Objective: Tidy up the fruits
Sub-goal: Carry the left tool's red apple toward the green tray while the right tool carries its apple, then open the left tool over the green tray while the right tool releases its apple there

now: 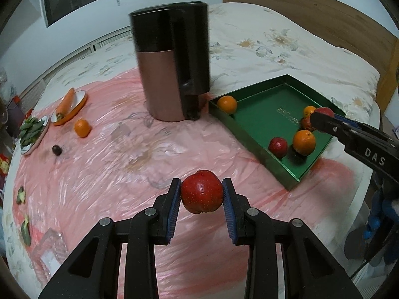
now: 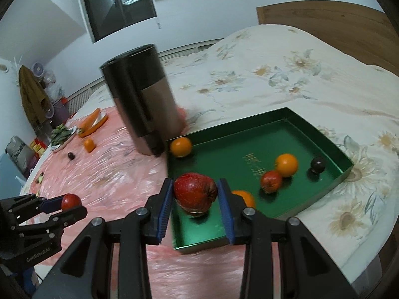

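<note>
Lying far left on the pink sheet: greens, a carrot on its dish, a loose orange and a dark plum. Left gripper clamped on a red apple, held above the sheet. Kettle upright mid-scene, just beside the green tray. Right gripper clamped on another apple (bruised on one side), over the tray's near corner; oranges, a small apple and a plum already inside.
</note>
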Demonstrator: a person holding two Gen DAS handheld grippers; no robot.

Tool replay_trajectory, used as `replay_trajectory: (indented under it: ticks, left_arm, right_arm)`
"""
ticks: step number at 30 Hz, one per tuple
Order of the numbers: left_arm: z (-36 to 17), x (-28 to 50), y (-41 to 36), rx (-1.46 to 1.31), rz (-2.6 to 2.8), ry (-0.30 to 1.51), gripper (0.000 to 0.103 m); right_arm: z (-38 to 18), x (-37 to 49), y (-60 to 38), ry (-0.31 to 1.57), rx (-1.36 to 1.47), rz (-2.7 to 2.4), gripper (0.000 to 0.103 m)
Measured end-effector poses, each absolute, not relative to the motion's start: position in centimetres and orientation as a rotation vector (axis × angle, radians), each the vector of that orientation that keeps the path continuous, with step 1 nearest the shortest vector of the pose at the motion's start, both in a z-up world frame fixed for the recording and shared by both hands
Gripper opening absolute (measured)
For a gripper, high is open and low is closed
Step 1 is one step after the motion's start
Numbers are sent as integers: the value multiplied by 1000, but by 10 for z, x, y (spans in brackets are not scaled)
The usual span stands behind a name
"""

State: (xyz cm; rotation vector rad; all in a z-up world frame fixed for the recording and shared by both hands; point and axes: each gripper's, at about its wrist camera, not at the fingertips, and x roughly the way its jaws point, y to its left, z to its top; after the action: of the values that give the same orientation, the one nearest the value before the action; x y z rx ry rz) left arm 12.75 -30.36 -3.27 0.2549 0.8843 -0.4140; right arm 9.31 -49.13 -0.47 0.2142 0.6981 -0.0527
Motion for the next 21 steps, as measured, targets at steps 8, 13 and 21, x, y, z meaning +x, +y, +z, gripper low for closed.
replay_trajectory:
  ticks: [8,13,21]
  left_arm:
    - [-33,139,-335,274,-456,872,28]
    - [-34,145,-352,282,-479,864,28]
    - [-36,155,-382,290,-516,858,28]
  right_arm:
    - [-8,106,-524,693,231,-116,44]
    - [-15,114,-539,701,231,-144,44]
    - [-27,128,-558,722,233,-178,44]
